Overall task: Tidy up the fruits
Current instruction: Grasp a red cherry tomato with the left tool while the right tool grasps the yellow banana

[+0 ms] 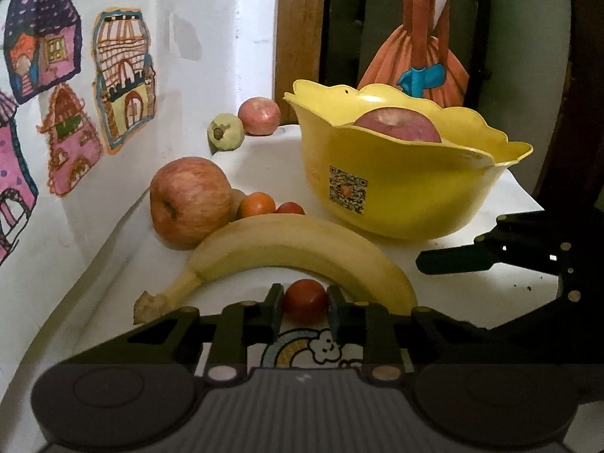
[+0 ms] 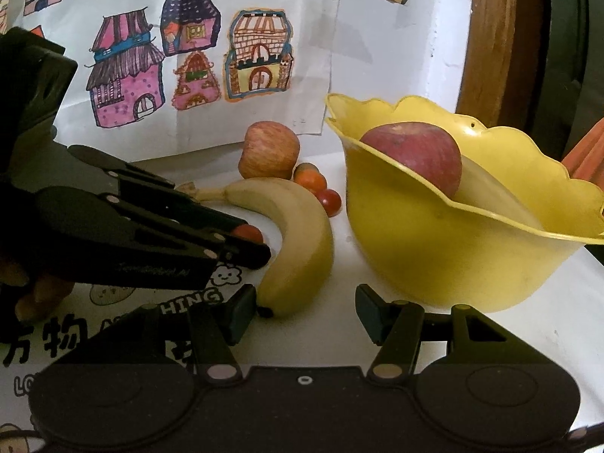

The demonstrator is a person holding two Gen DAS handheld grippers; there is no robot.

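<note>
My left gripper (image 1: 305,302) is shut on a small red tomato (image 1: 305,300), low over the white table just in front of the banana (image 1: 302,241). The right wrist view shows the same tomato (image 2: 247,233) pinched at the tips of the left gripper (image 2: 253,243). My right gripper (image 2: 305,311) is open and holds nothing, with the banana's tip (image 2: 271,302) by its left finger and the yellow bowl (image 2: 453,256) just ahead on the right. One red apple (image 2: 415,154) lies in the bowl. A second apple (image 1: 190,200), a small orange (image 1: 256,204) and a cherry tomato (image 1: 290,208) sit behind the banana.
A green guava (image 1: 225,131) and another apple (image 1: 259,115) rest at the back against the wall. Paper house drawings (image 2: 188,56) cover the wall. A wooden frame (image 1: 298,37) and an orange cloth bag (image 1: 419,60) stand behind the bowl. A person's fingers (image 2: 34,294) hold the left gripper.
</note>
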